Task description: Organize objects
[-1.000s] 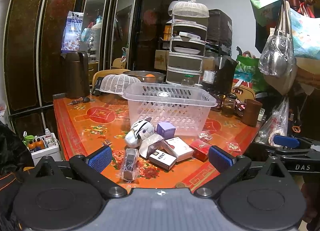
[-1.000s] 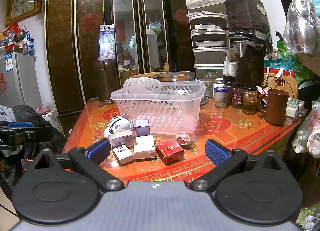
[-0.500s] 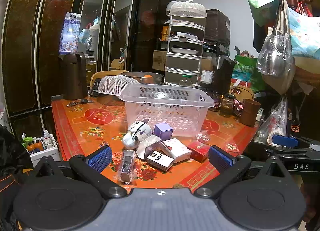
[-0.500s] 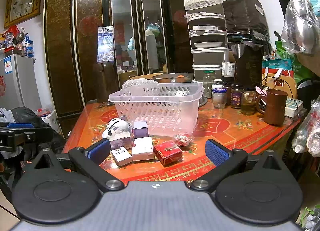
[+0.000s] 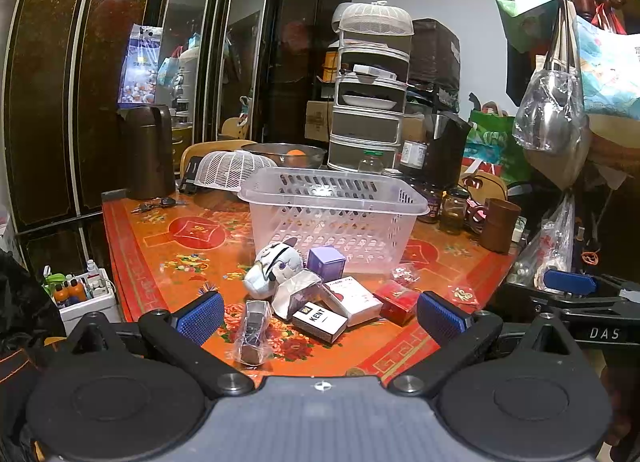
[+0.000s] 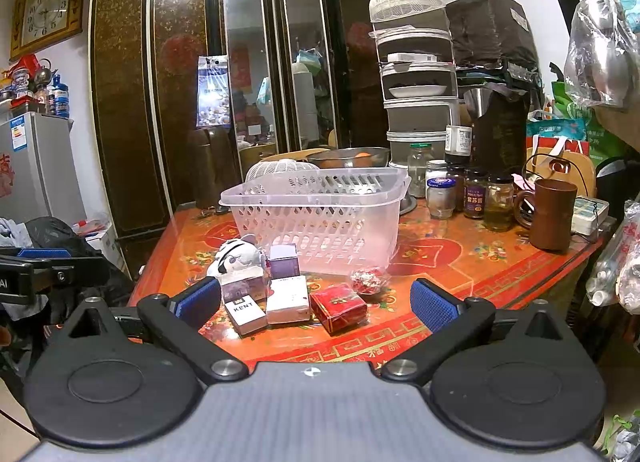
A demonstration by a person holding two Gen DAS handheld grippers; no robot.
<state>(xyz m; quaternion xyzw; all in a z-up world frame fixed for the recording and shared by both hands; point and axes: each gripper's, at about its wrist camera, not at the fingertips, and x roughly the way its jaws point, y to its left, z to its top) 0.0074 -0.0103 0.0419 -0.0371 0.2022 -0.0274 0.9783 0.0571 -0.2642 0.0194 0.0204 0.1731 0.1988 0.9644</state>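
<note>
Two grippers, left gripper [image 5: 319, 316] and right gripper [image 6: 316, 300], both spread wide and empty, short of the KENT pack [image 6: 245, 310], red box [image 6: 338, 307], perhaps foil-wrapped candy [image 6: 366, 279], clear slotted basket [image 6: 316, 214] behind.

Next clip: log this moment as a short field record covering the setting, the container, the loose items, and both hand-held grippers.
setting: orange patterned table in a cluttered room
container: clear plastic basket, upright; no items seen inside
loose items: KENT box, white box, red box, purple box, plush toy, foil candy, wrapped pack, all in front of the basket
left hand-held gripper: open, empty, short of the items
right hand-held gripper: open, empty
progress: nothing sorted yet
</note>
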